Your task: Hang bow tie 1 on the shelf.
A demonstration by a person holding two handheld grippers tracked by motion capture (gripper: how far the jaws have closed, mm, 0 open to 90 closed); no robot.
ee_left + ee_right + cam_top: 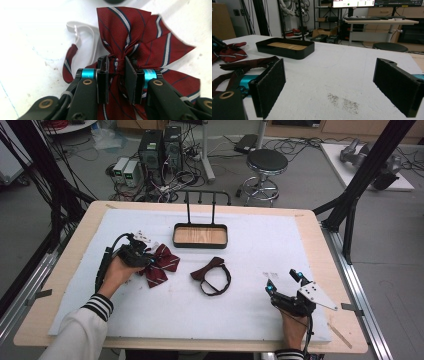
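Counter (pixel 310 227) with white mat (pixel 260 250) on top. Black tray (pixel 200 236) with wood floor and upright handle sits at mat's far middle. Dark maroon bow tie with looped strap (pixel 212 276) lies mid-mat, just right of the striped one. Red striped bow tie (pixel 161 265) lies on mat's left part, nearer than tray. Left hand-held gripper (pixel 117 75) jaws clamped tight on the striped tie's centre knot, white strap (pixel 85 37) trailing beside. Right hand-held gripper (pixel 284 281) rests at mat's near right, jaws spread wide, nothing between them, well apart from both ties.
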